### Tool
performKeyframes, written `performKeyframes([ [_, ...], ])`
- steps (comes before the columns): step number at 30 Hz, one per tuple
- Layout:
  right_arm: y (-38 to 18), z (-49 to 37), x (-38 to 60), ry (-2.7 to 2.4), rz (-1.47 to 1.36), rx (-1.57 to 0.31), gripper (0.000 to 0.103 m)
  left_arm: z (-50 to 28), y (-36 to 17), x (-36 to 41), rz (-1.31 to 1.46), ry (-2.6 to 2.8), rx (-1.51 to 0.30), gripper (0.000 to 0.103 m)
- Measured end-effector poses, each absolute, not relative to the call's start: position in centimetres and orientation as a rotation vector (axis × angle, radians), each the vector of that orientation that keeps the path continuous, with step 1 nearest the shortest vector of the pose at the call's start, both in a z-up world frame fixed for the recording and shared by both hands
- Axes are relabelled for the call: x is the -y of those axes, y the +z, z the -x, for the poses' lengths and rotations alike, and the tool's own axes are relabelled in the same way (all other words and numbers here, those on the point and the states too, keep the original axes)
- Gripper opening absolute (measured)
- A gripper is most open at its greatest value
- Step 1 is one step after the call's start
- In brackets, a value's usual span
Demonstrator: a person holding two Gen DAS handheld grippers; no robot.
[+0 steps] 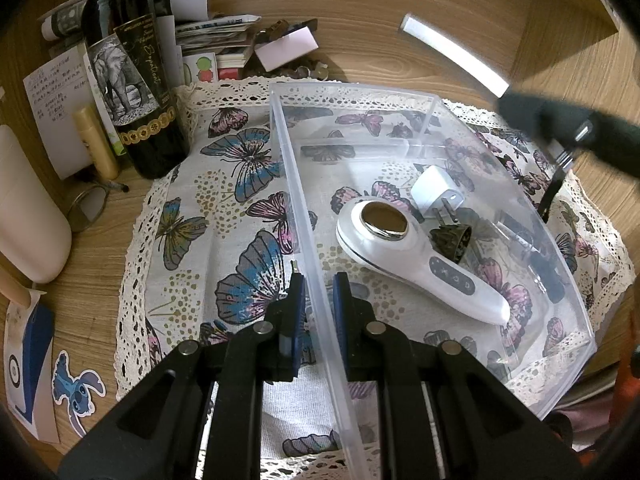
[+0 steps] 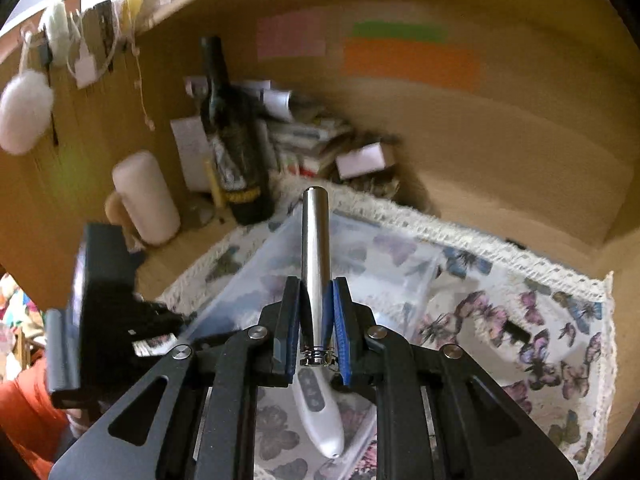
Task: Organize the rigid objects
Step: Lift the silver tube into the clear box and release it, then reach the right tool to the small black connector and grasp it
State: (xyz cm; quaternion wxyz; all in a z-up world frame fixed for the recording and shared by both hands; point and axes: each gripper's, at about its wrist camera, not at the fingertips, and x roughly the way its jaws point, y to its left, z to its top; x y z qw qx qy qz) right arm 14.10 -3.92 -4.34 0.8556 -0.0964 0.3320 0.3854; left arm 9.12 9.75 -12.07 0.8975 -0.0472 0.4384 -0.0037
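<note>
A clear plastic organizer bin (image 1: pixel 568 288) lies on a butterfly-print cloth (image 1: pixel 224 216). In it lie a white handheld device with a metal disc (image 1: pixel 412 252), a white plug adapter (image 1: pixel 436 192) and a small dark ornate piece (image 1: pixel 452 240). My left gripper (image 1: pixel 318 296) is shut on the bin's left wall (image 1: pixel 296 200). My right gripper (image 2: pixel 316 312) is shut on a silver metal tube (image 2: pixel 316 236) and holds it above the bin (image 2: pixel 384 264). The white device's handle (image 2: pixel 320 416) shows below it. The right gripper also shows blurred at the right edge of the left wrist view (image 1: pixel 576 132).
A dark wine bottle (image 1: pixel 132 80), a white cylinder (image 1: pixel 28 216), a yellow tube (image 1: pixel 96 144), glasses (image 1: pixel 86 208) and a stack of papers and boxes (image 1: pixel 224 40) crowd the desk's back left. Wooden walls enclose the desk nook. Stickers (image 1: pixel 76 392) lie at the left front.
</note>
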Motion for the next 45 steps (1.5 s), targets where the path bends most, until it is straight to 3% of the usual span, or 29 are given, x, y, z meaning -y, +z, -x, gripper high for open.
performKeyframes([
  [13, -10.6, -16.6, 2.5, 0.778, 0.227, -0.926, 0.015, -9.2, -12.1, -9.7, 0.093, -0.016, -0.903, 0.014],
  [25, -8.2, -16.3, 4.2, 0.747, 0.212, -0.844, 0.017, -9.2, -12.0, -9.7, 0.091, -0.019, -0.903, 0.014],
  [31, -5.9, -16.8, 7.0, 0.668, 0.17, -0.757, 0.031, -9.1, -12.0, -9.7, 0.09, -0.019, -0.904, 0.014],
  [36, -4.4, -18.1, 10.5, 0.554, 0.116, -0.695, 0.049, -9.2, -12.0, -9.7, 0.09, -0.019, -0.903, 0.014],
  [45, -6.8, -23.2, 14.0, 0.391, 0.096, -0.763, 0.049, -9.1, -12.0, -9.7, 0.09, -0.02, -0.903, 0.014],
])
